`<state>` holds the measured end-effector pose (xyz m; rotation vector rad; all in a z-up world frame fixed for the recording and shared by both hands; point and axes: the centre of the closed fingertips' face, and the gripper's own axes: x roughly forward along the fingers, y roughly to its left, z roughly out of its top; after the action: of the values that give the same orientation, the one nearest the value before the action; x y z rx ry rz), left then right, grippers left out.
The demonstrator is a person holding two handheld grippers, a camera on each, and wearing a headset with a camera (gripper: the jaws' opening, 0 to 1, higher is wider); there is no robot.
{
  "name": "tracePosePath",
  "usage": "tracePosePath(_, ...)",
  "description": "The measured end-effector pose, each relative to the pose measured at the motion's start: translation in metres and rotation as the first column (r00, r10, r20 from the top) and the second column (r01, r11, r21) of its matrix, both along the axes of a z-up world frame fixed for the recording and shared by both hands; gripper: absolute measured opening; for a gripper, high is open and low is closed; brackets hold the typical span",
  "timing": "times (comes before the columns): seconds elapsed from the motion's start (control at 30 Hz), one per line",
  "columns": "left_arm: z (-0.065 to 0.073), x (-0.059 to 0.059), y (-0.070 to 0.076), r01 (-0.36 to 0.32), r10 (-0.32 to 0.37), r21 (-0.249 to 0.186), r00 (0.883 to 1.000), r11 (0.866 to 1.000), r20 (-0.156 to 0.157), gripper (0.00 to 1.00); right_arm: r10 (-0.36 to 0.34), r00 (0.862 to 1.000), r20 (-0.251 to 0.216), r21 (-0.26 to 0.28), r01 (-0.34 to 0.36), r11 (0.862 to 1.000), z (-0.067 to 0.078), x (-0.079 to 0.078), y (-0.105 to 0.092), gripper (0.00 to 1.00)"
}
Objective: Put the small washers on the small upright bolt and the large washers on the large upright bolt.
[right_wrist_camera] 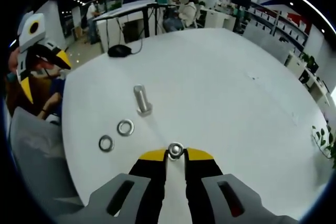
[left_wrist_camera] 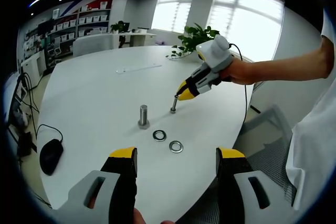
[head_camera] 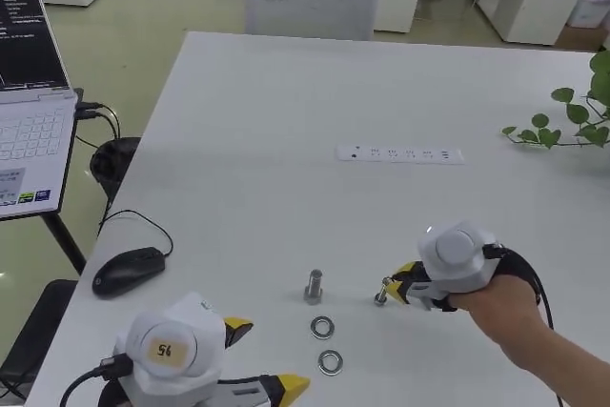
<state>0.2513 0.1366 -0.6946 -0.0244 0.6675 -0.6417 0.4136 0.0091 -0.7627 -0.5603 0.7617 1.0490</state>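
The large upright bolt stands near the table's front edge. Two large washers lie flat just in front of it. The small upright bolt stands to its right. My right gripper is at the top of this bolt, its jaws closed on a small washer. My left gripper hovers open, with nothing in it, short of the two washers.
A black mouse with its cable lies at the table's left edge, and a laptop stands beyond it. A white power strip is mid-table, a plant at the right, a grey chair behind.
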Motion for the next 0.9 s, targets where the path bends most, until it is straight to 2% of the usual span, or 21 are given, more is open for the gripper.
tracePosePath(0.9, -0.0021, -0.0008, 0.0001, -0.001, 0.001, -0.001, 1.000, 1.000, -0.007, 0.60, -0.008, 1.000, -0.016, -0.020, 0.007, 1.000, -0.0058, 0.0016, 0.0010, 0.13)
